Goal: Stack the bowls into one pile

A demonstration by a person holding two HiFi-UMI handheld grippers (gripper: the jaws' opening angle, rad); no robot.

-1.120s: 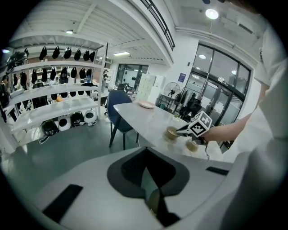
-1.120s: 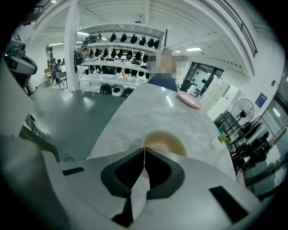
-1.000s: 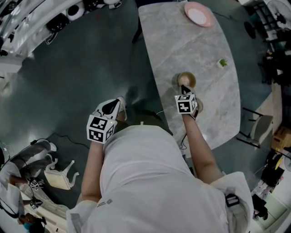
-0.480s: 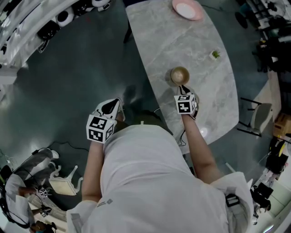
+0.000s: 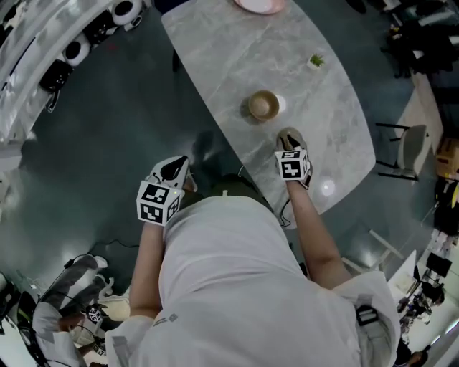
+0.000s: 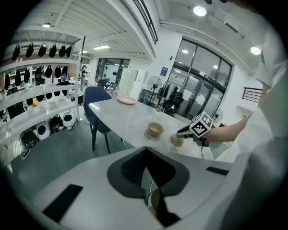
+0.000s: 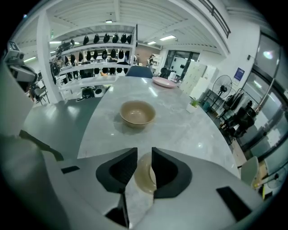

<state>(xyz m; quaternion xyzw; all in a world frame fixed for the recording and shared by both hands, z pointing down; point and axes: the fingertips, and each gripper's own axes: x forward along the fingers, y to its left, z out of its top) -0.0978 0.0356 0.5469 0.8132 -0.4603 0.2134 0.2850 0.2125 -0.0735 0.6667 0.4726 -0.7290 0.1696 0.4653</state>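
Two tan bowls stand apart on the marble table. The farther bowl sits upright and empty. The nearer bowl lies under my right gripper. Its jaws are opening and straddle the bowl's rim, with a slit of room beside the rim. My left gripper hangs off the table's left side over the floor, shut on nothing.
A pink plate lies at the table's far end, and a small green plant stands near the right edge. A blue chair is at the far left side. Shelves with helmets line the room.
My right gripper has left the farther bowl and come back over the nearer one, and its jaws have parted around that rim. The left gripper has shifted little.
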